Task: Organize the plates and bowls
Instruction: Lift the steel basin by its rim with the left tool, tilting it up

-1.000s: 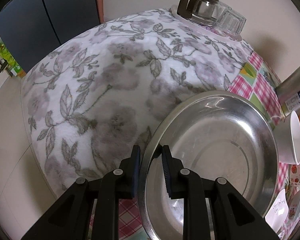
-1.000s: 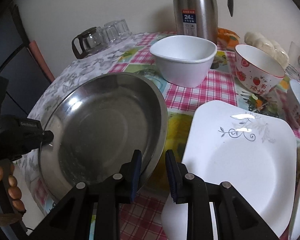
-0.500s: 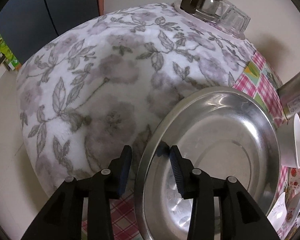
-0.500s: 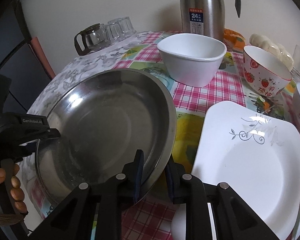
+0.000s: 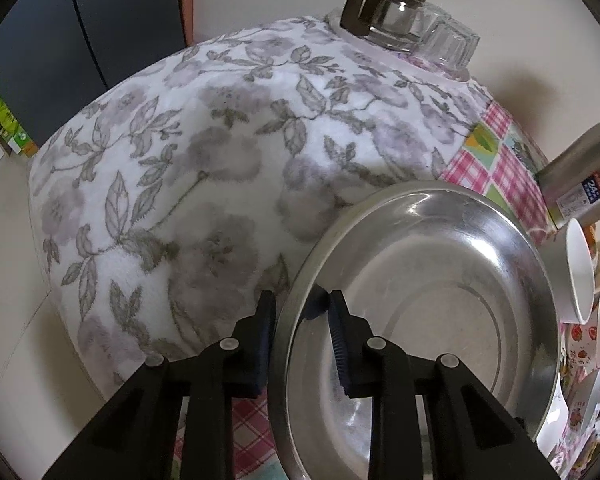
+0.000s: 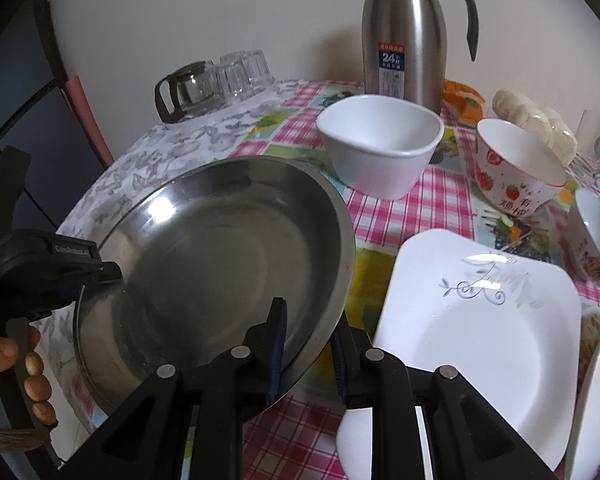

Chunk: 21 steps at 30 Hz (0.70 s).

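A wide steel basin (image 5: 440, 300) (image 6: 220, 248) sits on the table, over the edge of a floral towel (image 5: 180, 200). My left gripper (image 5: 301, 296) straddles its left rim, one finger outside and one inside; its jaws are closing and the pads touch the rim. The right wrist view shows that gripper (image 6: 108, 272) at the basin's far left edge, with a hand below it. My right gripper (image 6: 308, 316) is shut on the basin's near right rim. Beside it lies a white square plate (image 6: 480, 340). Behind stand a white square bowl (image 6: 380, 148) and a strawberry-patterned bowl (image 6: 516, 176).
A steel thermos jug (image 6: 404, 40) stands at the back by the wall. An upturned glass pot and glasses (image 6: 216, 84) stand at the back left. Another patterned bowl (image 6: 596, 236) sits at the right edge. The table's left edge drops off just past the towel.
My left jaws widened off the basin's rim and have come in on it again. My right jaws have narrowed onto the near rim. Both hands have stayed about where they were.
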Each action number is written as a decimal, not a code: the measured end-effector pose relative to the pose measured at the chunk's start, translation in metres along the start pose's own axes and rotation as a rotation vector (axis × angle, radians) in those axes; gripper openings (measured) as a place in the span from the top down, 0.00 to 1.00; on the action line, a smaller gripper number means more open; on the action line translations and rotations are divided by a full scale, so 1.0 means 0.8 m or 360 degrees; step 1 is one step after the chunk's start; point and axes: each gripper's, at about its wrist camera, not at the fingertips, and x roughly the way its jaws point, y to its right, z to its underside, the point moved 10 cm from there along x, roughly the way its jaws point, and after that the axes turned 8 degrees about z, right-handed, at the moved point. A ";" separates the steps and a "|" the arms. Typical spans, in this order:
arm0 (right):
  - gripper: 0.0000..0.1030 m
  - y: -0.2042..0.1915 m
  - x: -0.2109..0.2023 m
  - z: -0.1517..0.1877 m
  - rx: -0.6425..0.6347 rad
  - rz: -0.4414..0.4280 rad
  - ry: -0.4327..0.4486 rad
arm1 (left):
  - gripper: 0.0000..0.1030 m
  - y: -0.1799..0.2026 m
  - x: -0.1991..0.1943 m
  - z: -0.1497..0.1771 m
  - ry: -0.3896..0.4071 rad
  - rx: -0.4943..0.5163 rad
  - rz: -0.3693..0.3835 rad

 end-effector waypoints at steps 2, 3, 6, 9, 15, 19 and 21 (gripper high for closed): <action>0.78 0.003 -0.008 -0.004 0.0009 -0.0007 0.0022 | 0.73 0.005 -0.006 -0.002 0.0019 0.0011 0.0009; 0.78 0.004 -0.010 -0.006 0.0012 -0.0010 0.0030 | 0.73 0.007 -0.009 -0.003 0.0030 0.0018 0.0013; 0.78 0.007 -0.021 -0.013 0.0021 -0.0015 0.0069 | 0.73 0.017 -0.025 -0.006 0.0071 0.0045 0.0037; 0.78 0.014 -0.035 -0.021 0.0021 -0.0002 0.0118 | 0.73 0.028 -0.042 -0.007 0.0119 0.0075 0.0056; 0.78 0.039 -0.062 -0.031 0.0054 0.0010 0.0192 | 0.73 0.060 -0.065 -0.003 0.0181 0.0148 0.0089; 0.78 0.061 -0.075 -0.032 0.0092 0.0026 0.0208 | 0.73 0.086 -0.076 0.007 0.0196 0.0200 0.0111; 0.78 0.074 -0.081 -0.031 0.0112 0.0044 0.0215 | 0.73 0.100 -0.078 0.013 0.0198 0.0229 0.0118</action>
